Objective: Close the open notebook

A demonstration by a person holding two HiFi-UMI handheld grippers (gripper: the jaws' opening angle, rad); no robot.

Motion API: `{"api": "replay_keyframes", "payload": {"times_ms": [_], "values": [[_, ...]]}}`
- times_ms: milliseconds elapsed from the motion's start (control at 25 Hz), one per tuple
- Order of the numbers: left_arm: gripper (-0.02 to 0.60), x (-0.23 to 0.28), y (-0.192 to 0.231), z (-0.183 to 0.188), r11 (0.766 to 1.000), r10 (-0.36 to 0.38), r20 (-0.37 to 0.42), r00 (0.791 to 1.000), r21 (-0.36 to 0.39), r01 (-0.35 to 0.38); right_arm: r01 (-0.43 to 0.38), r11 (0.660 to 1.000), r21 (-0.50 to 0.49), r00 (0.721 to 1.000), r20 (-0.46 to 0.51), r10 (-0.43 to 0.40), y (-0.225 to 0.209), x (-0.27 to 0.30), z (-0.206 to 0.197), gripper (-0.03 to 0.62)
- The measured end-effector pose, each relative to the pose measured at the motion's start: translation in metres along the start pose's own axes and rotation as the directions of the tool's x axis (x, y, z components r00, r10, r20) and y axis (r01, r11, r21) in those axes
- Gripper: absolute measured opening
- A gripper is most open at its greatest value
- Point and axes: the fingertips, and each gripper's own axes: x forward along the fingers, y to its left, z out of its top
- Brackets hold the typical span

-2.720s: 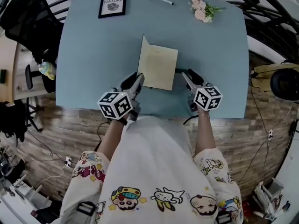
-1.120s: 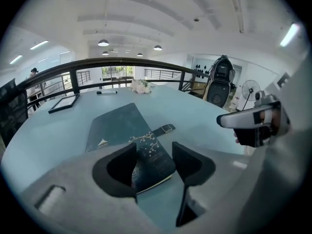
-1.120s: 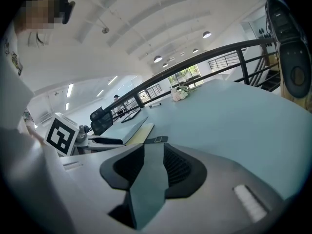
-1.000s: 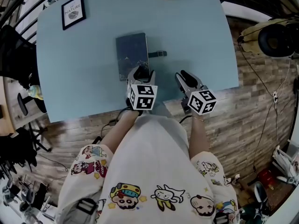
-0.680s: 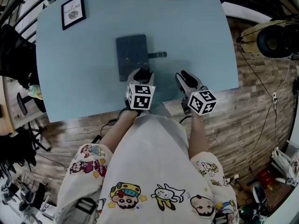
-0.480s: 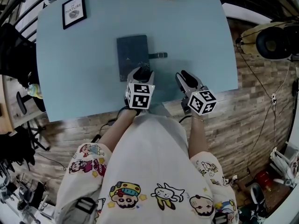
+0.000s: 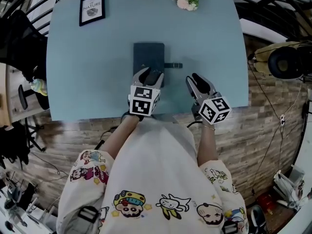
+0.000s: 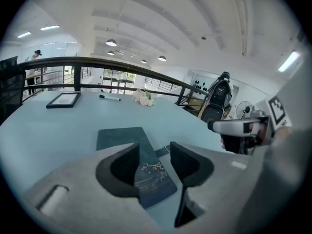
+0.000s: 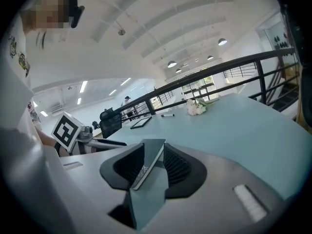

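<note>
Now the dark notebook (image 7: 148,57) lies shut and flat on the blue table (image 7: 97,72). The left gripper (image 7: 147,75) hangs over its 6 o'clock edge. Its jaws have just closed a little but stay partly apart, pinching nothing. The right gripper (image 7: 198,82), at 3 o'clock of the left one, is apart and empty too.
</note>
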Motion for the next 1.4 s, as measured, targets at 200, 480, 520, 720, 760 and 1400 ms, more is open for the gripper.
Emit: {"api": "replay_keyframes", "payload": {"times_ms": [200, 480, 520, 720, 760, 1400], "values": [[0.186, -0.032, 0.017, 0.032, 0.999, 0.012, 0.106, 0.994, -0.034, -0.008, -0.051, 0.993, -0.108, 0.997, 0.060, 0.058, 0.026, 0.012, 0.040, 0.137], [0.170, -0.094, 0.052, 0.082, 0.995, 0.072, 0.279, 0.958, -0.083, -0.051, -0.090, 0.958, -0.271, 0.974, 0.178, 0.142, 0.074, 0.021, 0.101, 0.126], [0.164, -0.103, 0.056, 0.088, 0.994, 0.082, 0.300, 0.950, -0.089, -0.058, -0.097, 0.951, -0.293, 0.972, 0.179, 0.155, 0.081, 0.022, 0.106, 0.120], [0.160, -0.144, 0.075, 0.109, 0.991, 0.125, 0.390, 0.912, -0.101, -0.093, -0.108, 0.922, -0.371, 0.965, 0.184, 0.188, 0.110, 0.029, 0.132, 0.095], [0.160, -0.151, 0.078, 0.111, 0.990, 0.132, 0.404, 0.905, -0.102, -0.099, -0.109, 0.919, -0.378, 0.964, 0.186, 0.191, 0.115, 0.029, 0.135, 0.095], [-0.002, -0.179, 0.079, 0.112, 0.991, 0.131, 0.447, 0.885, -0.073, -0.110, -0.094, 0.929, -0.358, 0.976, 0.152, 0.157, 0.114, 0.026, 0.124, 0.009]]}}
